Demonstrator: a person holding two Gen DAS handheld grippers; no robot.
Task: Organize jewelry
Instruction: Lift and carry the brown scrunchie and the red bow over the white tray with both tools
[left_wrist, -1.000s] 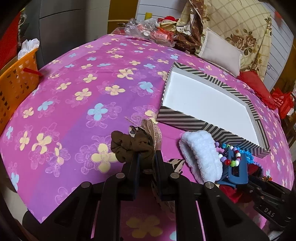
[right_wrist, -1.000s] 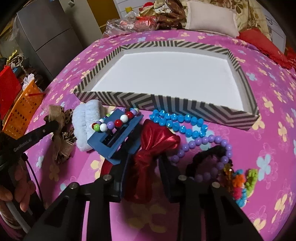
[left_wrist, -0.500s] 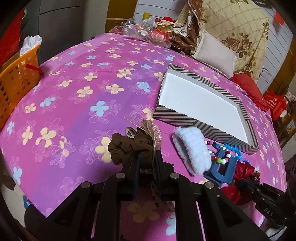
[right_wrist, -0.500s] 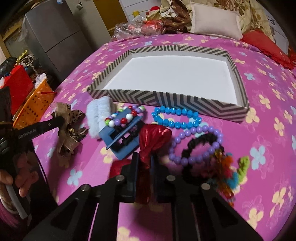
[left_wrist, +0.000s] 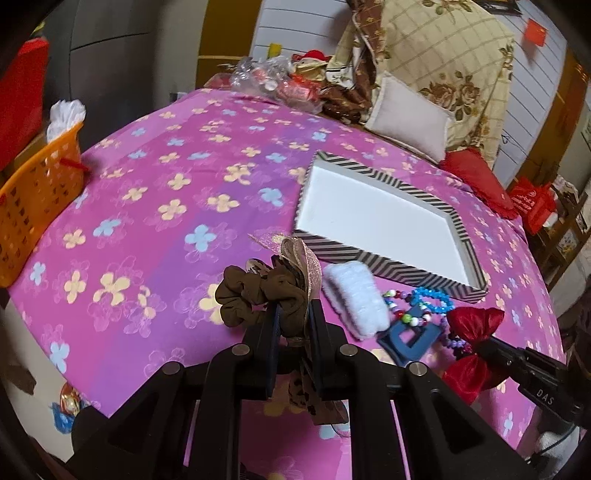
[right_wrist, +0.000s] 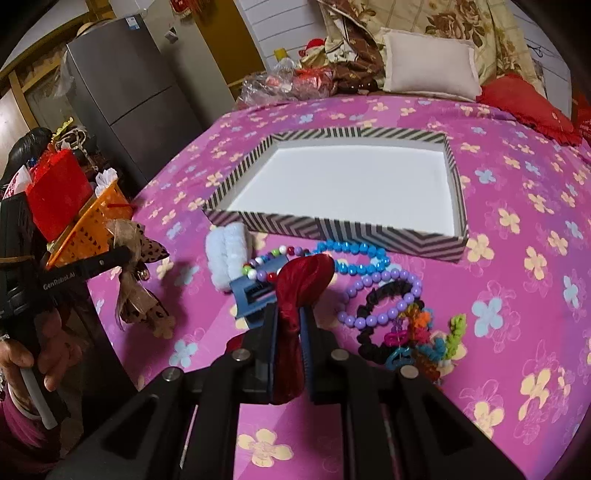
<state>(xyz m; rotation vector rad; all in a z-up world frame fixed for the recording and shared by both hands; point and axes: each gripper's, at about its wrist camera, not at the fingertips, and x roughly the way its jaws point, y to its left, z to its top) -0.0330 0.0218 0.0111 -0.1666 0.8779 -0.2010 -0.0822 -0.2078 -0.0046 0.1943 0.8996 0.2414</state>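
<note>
Lifted clear of the bedspread (left_wrist: 155, 206) since a second ago, the red bow (right_wrist: 295, 291) hangs pinched in the right gripper (right_wrist: 290, 317), while the left gripper (left_wrist: 293, 314) pinches the brown scrunchie (left_wrist: 255, 295), both presumably bound for the empty striped box (right_wrist: 332, 229) just beyond.

Both views are lit dimly and evenly, with soft shadows cast under the items. Strong fisheye bending and dark vignetting are seen at the corners. Slight blur is noticed at the lower edges.
</note>
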